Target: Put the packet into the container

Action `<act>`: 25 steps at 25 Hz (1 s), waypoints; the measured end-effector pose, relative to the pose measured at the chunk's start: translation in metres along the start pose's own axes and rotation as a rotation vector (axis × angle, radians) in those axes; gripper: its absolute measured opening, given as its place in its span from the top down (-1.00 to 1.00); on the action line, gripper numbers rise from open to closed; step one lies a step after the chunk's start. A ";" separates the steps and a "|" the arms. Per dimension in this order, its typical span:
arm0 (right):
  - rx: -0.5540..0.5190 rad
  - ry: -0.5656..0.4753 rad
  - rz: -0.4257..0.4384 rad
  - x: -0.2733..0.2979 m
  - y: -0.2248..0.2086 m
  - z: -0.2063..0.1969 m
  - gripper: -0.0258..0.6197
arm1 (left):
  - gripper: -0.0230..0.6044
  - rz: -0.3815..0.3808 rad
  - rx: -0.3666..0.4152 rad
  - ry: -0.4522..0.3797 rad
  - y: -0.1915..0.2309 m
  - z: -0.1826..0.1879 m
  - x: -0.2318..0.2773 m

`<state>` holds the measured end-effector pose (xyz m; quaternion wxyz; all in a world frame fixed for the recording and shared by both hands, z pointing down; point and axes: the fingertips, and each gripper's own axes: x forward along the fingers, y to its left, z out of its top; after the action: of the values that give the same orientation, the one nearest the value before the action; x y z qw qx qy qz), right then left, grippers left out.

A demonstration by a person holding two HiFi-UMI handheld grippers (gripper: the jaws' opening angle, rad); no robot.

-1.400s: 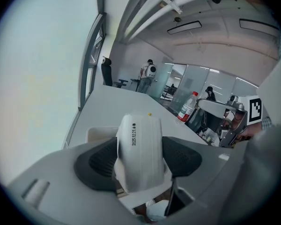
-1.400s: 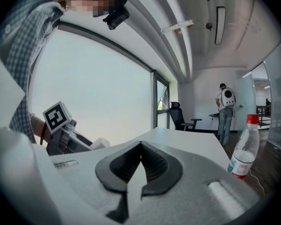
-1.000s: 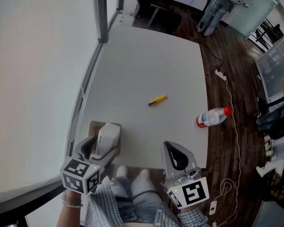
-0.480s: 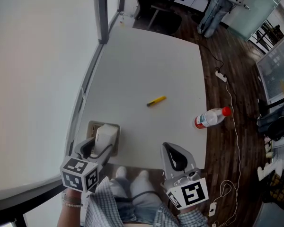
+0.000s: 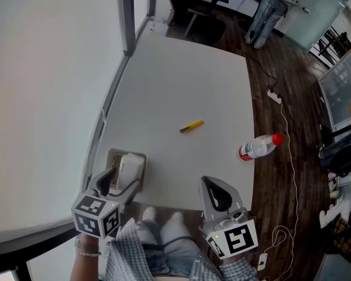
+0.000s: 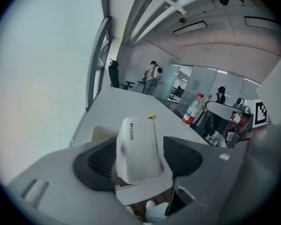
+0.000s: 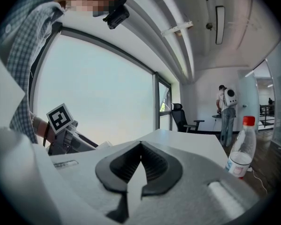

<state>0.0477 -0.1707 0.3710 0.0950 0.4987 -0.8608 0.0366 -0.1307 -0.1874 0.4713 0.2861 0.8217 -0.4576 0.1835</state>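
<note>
The white packet stands tilted with its lower end inside the small beige container at the table's near left corner. My left gripper straddles it. Its jaws have just been opening; the packet is still between them, brushing the left pad, while the right pad stands a sliver off. My right gripper hovers at the table's near edge, right of the container, shut with nothing in it.
A small yellow item lies mid-table. A clear bottle with a red cap lies at the table's right edge. A window wall runs along the left; a chair stands beyond the far end.
The packet has sunk from on top of the container down into it. The left gripper has drawn back slightly toward me. The right gripper has stayed put.
</note>
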 end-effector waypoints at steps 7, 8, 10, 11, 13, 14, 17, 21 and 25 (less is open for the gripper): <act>-0.004 -0.014 0.020 -0.004 -0.004 0.004 0.93 | -0.12 0.000 0.021 -0.068 -0.015 0.022 -0.011; -0.004 -0.016 0.023 -0.005 -0.005 0.004 0.93 | -0.12 -0.003 0.027 -0.080 -0.018 0.026 -0.012; -0.005 -0.019 0.030 -0.007 -0.006 0.005 0.93 | -0.11 -0.007 0.036 -0.099 -0.025 0.032 -0.015; -0.006 -0.021 0.032 -0.008 -0.007 0.006 0.93 | -0.10 -0.007 0.040 -0.106 -0.027 0.034 -0.017; -0.007 -0.026 0.035 -0.010 -0.009 0.008 0.93 | -0.06 -0.006 0.048 -0.121 -0.032 0.040 -0.019; -0.007 -0.029 0.036 -0.010 -0.010 0.009 0.93 | -0.02 -0.005 0.053 -0.129 -0.035 0.043 -0.020; -0.009 -0.039 0.038 -0.014 -0.014 0.011 0.93 | 0.06 -0.007 0.061 -0.154 -0.043 0.051 -0.023; -0.012 -0.054 0.039 -0.020 -0.016 0.015 0.93 | 0.24 -0.025 0.082 -0.182 -0.057 0.061 -0.030; -0.006 -0.075 0.033 -0.025 -0.018 0.026 0.93 | 0.35 -0.052 0.092 -0.215 -0.072 0.077 -0.039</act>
<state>0.0723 -0.1627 0.3405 0.0634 0.4854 -0.8719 0.0166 -0.0856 -0.1814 0.3680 0.2018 0.8604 -0.4553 0.1079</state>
